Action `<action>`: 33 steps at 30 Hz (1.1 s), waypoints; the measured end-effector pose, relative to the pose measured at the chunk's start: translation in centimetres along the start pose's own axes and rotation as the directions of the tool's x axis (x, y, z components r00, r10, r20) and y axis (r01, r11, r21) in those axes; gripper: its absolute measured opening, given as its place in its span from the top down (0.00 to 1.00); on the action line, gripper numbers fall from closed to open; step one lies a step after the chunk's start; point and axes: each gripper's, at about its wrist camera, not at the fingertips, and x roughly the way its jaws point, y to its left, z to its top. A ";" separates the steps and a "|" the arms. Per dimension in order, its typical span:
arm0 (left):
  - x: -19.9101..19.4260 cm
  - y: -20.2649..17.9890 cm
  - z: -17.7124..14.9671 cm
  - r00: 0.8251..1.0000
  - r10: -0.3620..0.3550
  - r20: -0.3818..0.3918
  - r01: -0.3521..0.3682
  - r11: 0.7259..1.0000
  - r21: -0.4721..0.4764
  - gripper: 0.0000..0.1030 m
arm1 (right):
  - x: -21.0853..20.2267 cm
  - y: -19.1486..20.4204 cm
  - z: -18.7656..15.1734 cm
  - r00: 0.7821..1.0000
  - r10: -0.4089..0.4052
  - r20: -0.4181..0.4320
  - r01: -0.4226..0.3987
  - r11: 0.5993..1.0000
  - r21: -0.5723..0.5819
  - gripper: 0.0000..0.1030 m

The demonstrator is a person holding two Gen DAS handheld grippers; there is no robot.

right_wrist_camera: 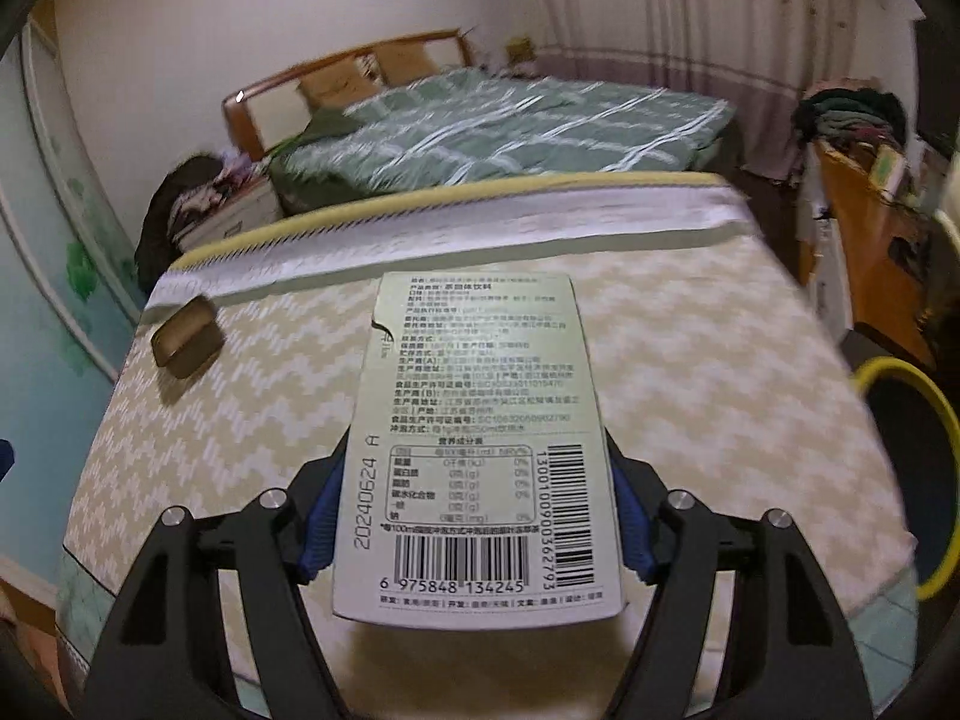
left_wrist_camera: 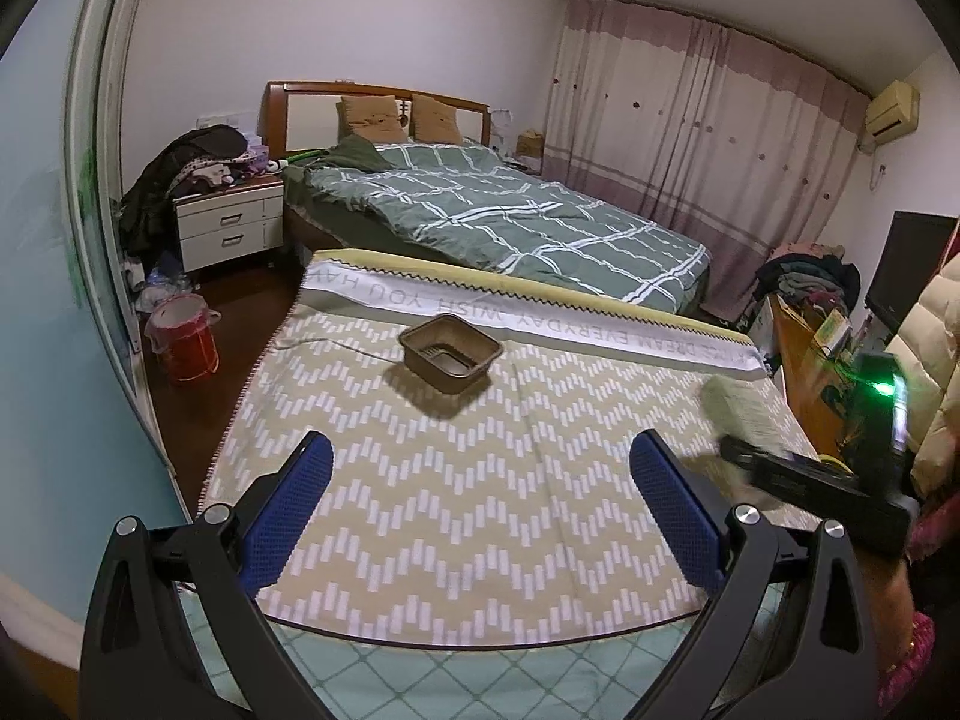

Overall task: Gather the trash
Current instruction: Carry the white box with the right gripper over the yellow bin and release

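- Gripping a pale green box (right_wrist_camera: 480, 450) by its sides, the right gripper (right_wrist_camera: 477, 504) held it above the table (right_wrist_camera: 750, 390), near the right edge; its printed back with barcodes faced the camera.
- Spread wide with nothing between its blue pads, the left gripper (left_wrist_camera: 480, 498) hovered over the near edge.
- A brown tray (left_wrist_camera: 450, 353) sat on the chevron cloth (left_wrist_camera: 480, 468) toward the far left corner.
- A yellow-rimmed bin (right_wrist_camera: 912, 480) stood just off the right edge.
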 end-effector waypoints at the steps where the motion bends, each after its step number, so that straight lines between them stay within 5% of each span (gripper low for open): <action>1: 0.1 -0.3 0.0 1.000 -0.001 -0.003 0.001 1.000 0.005 0.05 | -1.0 -1.3 -0.2 1.000 -0.016 0.018 0.016 1.000 0.019 0.34; 9: 0.7 -2.0 -0.1 1.000 -0.005 -0.016 0.006 0.999 0.033 0.05 | -7.8 -13.3 -0.6 0.960 -0.233 0.153 0.201 0.959 0.197 0.34; 18: 1.7 -3.9 0.0 0.999 -0.018 -0.047 0.021 0.997 0.068 0.05 | -9.9 -26.2 -2.4 0.904 -0.420 0.082 0.349 0.835 0.426 0.34; 25: 2.7 -5.2 0.3 0.998 -0.019 -0.064 0.025 0.996 0.090 0.05 | -7.8 -28.9 -2.8 0.875 -0.483 0.017 0.416 0.772 0.481 0.32; 28: 3.0 -5.6 0.4 0.997 -0.013 -0.071 0.020 0.995 0.100 0.05 | -6.9 -28.2 -2.6 0.871 -0.492 0.004 0.425 0.756 0.499 0.20; 33: 3.9 -5.6 0.6 0.996 -0.011 -0.086 0.020 0.995 0.099 0.05 | -7.0 -26.8 -1.9 0.860 -0.509 0.022 0.441 0.765 0.469 0.17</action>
